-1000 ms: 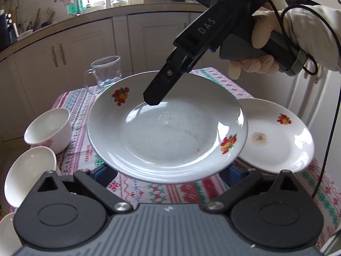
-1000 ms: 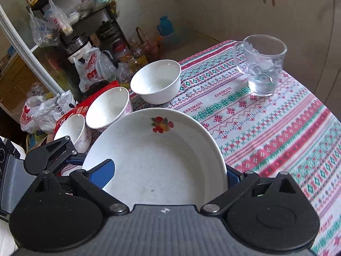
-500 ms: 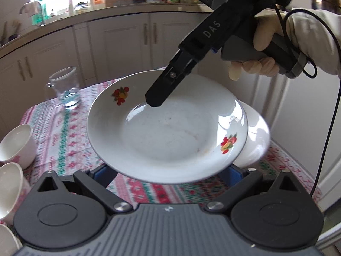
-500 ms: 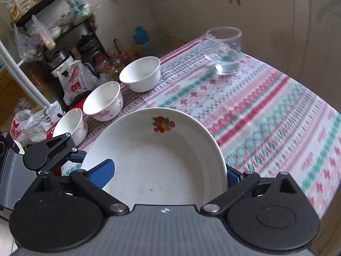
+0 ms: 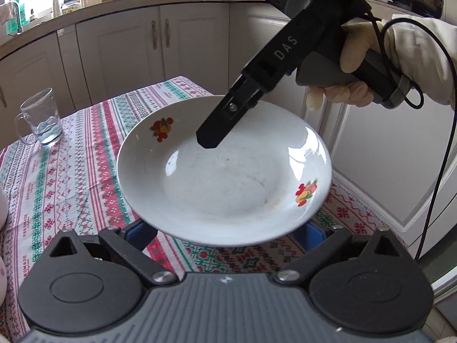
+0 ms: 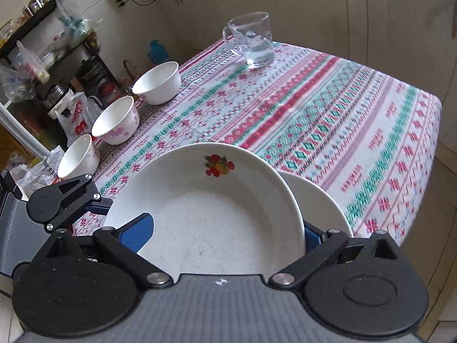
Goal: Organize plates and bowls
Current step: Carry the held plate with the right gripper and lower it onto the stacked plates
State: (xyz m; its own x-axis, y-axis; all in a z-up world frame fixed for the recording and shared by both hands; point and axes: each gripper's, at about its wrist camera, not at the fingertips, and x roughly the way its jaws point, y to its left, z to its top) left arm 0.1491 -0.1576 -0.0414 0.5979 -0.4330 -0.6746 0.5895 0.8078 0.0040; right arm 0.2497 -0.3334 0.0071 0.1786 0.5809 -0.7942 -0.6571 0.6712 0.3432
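Note:
A white plate with fruit prints (image 5: pixel 225 177) hangs in the air above the table, also seen in the right wrist view (image 6: pixel 205 217). My right gripper (image 5: pixel 210 140) is shut on its far rim, one black finger lying on the plate's top. My left gripper (image 5: pixel 225 234) sits under the near rim with its blue pads on either side; whether it grips is hidden by the plate. A second white plate (image 6: pixel 320 203) lies on the table below, partly covered. Three white bowls (image 6: pixel 157 81) (image 6: pixel 115 120) (image 6: pixel 78 157) stand in a row at the table's left edge.
A glass mug (image 5: pixel 40 117) with a little water stands at the far corner of the patterned tablecloth (image 6: pixel 328 108). White cabinets (image 5: pixel 185 43) run behind the table. Bags and shelves (image 6: pixel 42 57) crowd the floor beyond the bowls.
The held plate has moved right and forward over the second plate, which is now hidden in the left wrist view. The bowls have slid out of the left wrist view.

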